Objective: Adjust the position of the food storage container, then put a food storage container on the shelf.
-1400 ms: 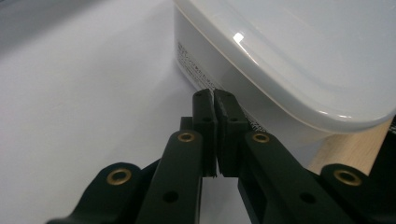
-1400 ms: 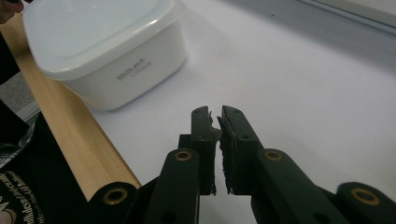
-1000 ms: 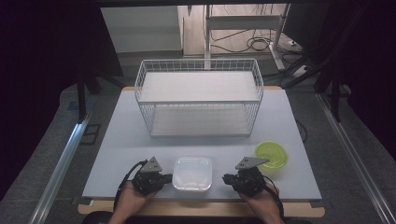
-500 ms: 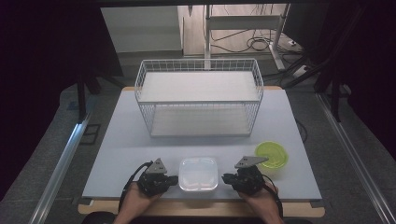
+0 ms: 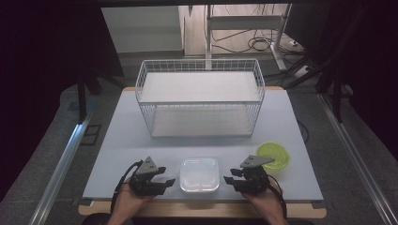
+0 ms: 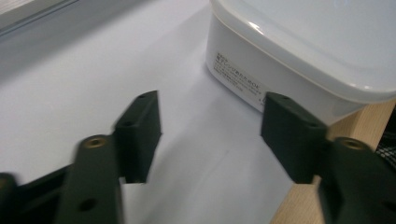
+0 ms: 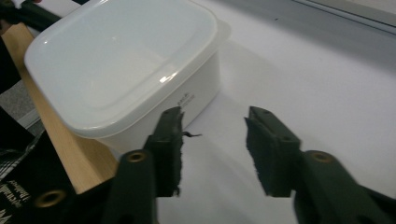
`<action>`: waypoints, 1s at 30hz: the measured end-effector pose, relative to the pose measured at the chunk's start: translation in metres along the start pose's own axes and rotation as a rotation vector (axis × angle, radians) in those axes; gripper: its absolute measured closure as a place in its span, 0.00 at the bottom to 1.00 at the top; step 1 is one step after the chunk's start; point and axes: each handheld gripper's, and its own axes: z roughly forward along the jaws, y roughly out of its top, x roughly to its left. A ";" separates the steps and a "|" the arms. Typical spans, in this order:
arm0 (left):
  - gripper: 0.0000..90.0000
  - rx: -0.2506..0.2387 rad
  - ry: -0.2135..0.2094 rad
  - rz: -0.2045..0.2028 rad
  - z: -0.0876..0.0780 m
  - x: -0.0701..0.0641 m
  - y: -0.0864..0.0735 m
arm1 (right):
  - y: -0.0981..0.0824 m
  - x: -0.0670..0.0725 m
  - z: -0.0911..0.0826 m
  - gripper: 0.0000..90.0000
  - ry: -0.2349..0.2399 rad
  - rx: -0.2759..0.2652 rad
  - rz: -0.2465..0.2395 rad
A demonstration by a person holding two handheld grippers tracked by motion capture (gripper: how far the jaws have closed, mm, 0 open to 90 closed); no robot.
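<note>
A white plastic container (image 5: pixel 200 175) with a lid rests near the table's front edge, between my two grippers. My left gripper (image 5: pixel 168 182) lies just left of it, pointing at its side. In the left gripper view the container (image 6: pixel 299 42) stands ahead and to the right of the left gripper (image 6: pixel 212 112). My right gripper (image 5: pixel 229 180) lies just right of the container and points at it. The right gripper view has the container (image 7: pixel 121 60) ahead and to the left of the right gripper (image 7: pixel 215 119). Both pairs of jaws have just been opening, with only bare table between them.
A white wire basket (image 5: pixel 200 96) with two shelves stands across the middle of the table (image 5: pixel 117 140). A yellow-green bowl (image 5: pixel 273 155) sits at the right, just beyond my right gripper. The wooden front edge (image 5: pixel 202 210) runs right behind both hands.
Both grippers' jaws have spread apart from shut. The left gripper has drawn back slightly to the left of the container. The container sits a touch further right than one second ago.
</note>
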 end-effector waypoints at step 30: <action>0.05 -0.090 -0.054 -0.005 -0.010 -0.003 0.014 | 0.006 0.002 0.002 0.11 0.004 -0.082 0.000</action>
